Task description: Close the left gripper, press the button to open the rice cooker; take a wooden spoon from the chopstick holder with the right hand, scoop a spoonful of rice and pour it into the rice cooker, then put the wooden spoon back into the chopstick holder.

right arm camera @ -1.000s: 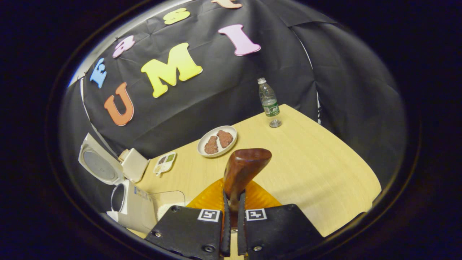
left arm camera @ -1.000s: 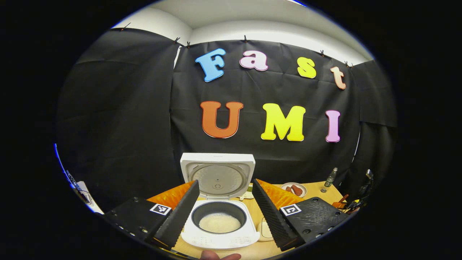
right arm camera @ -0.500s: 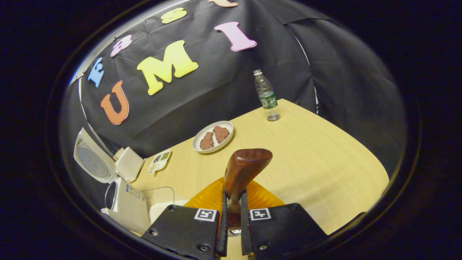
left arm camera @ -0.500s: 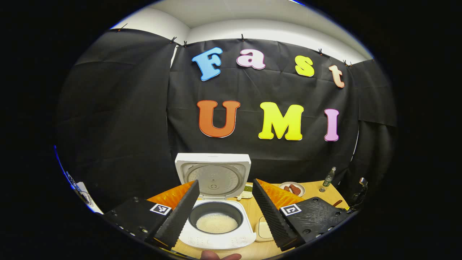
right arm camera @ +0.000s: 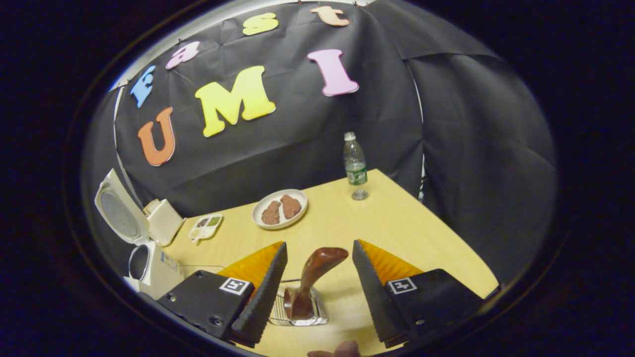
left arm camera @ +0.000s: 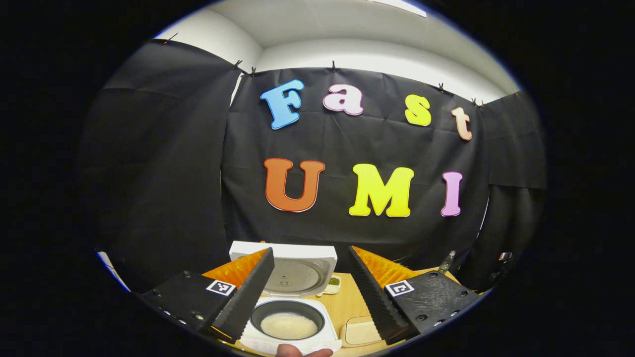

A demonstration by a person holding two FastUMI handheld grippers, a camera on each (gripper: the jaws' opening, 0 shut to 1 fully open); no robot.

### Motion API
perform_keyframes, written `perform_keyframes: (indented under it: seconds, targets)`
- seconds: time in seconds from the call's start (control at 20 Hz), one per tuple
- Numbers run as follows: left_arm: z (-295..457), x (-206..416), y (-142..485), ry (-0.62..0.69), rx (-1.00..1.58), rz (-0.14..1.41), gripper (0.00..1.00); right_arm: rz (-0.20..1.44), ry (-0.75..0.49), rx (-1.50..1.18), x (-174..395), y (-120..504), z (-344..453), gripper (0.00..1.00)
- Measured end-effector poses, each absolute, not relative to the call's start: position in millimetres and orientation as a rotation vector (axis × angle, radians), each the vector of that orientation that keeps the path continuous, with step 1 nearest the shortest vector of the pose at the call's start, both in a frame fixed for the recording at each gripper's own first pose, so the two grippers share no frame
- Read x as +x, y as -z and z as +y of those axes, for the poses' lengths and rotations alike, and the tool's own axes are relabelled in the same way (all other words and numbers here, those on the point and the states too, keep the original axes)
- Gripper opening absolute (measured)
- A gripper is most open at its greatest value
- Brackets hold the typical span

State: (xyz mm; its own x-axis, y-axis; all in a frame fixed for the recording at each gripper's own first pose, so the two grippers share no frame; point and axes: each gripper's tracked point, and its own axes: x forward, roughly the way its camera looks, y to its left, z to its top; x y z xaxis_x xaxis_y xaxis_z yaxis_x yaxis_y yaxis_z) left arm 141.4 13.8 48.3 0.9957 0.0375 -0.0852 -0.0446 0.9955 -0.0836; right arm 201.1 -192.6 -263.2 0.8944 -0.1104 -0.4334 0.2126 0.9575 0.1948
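Note:
In the left gripper view the white rice cooker (left arm camera: 258, 342) stands with its lid (left arm camera: 297, 270) up and rice in its dark pot (left arm camera: 288, 325). My left gripper (left arm camera: 310, 290) is open just above and before it, holding nothing. In the right gripper view the brown wooden spoon (right arm camera: 317, 265) stands, bowl down, in the wire chopstick holder (right arm camera: 317, 313) on the table. My right gripper (right arm camera: 318, 245) is open, one finger on each side of the spoon's handle without touching it. The cooker (right arm camera: 151, 265) is far to the left with its lid (right arm camera: 116, 215) raised.
On the wooden table (right arm camera: 397, 228) are a white plate of brown food (right arm camera: 279, 209), a water bottle (right arm camera: 354, 166), a small divided dish (right arm camera: 205, 225) and a white box (right arm camera: 161, 220). A beige flat item (left arm camera: 359, 333) lies right of the cooker. A fingertip (left arm camera: 302, 352) shows below.
My right gripper has opened and let go of the spoon, which now stands in the chopstick holder, and has drawn back from it. The left gripper view has tilted upward.

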Motion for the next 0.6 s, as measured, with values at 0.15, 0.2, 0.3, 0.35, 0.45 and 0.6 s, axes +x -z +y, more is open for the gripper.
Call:
perform_keyframes:
  seconds: [0.15,0.2,0.3,0.35,0.45,0.6]
  targets:
    - [36,166,-55,-0.092,-0.083,0.101,0.94,0.365,0.190,0.227,187,219,-204,0.88]
    - [45,169,-53,-0.107,-0.087,0.112,0.94,0.346,0.199,0.225,181,206,-207,0.95]
    - [50,192,-54,-0.112,-0.115,0.125,0.94,0.312,0.213,0.220,166,183,-209,0.97]
    - [53,202,-52,-0.111,-0.130,0.131,0.94,0.300,0.223,0.216,158,175,-210,0.98]
    - [59,226,-41,-0.112,-0.119,0.148,0.94,0.283,0.242,0.205,135,162,-210,0.99]
    - [63,261,-14,-0.107,-0.076,0.194,0.94,0.272,0.298,0.200,95,154,-215,0.99]
